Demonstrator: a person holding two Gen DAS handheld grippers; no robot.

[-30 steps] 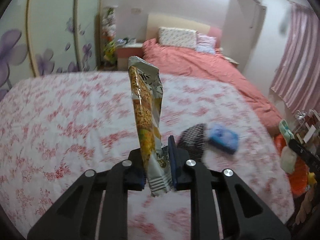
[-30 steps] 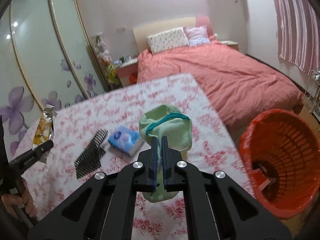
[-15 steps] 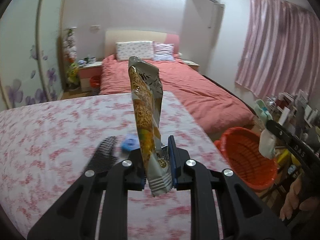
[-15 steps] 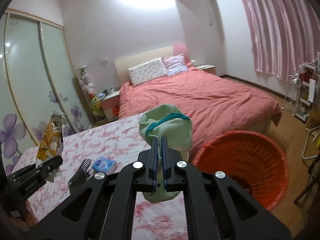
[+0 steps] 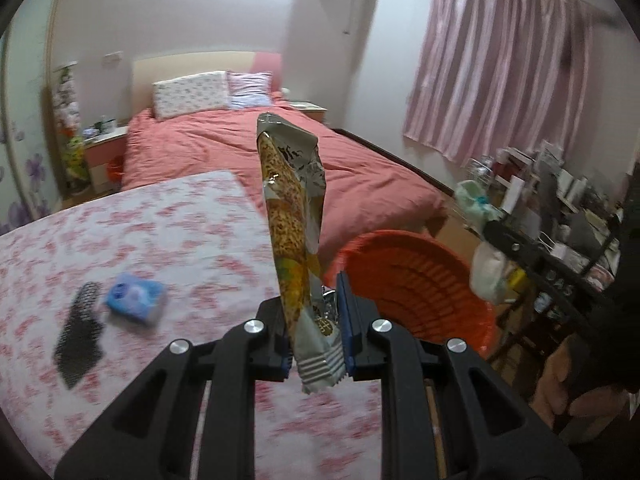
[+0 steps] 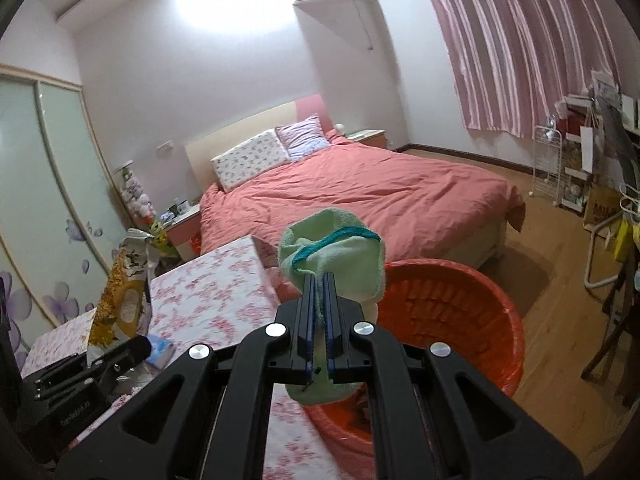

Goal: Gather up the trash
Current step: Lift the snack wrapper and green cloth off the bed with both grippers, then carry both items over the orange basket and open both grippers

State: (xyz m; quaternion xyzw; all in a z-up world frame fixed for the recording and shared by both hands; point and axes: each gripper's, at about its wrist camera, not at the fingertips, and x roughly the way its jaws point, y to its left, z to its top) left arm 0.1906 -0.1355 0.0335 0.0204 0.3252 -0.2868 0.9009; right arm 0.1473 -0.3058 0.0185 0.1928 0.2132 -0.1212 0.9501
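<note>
Basket (image 5: 420, 280) nearer, far rim hidden.

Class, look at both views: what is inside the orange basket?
The orange basket shows ribbed inner walls and something small and unclear near the bottom. The green cloth and right tongs cover the rest.

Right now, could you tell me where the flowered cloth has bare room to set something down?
The flowered cloth lies bare behind the blue tissue pack and black comb, toward the red bed. It is crowded at the edge by the orange basket.
</note>
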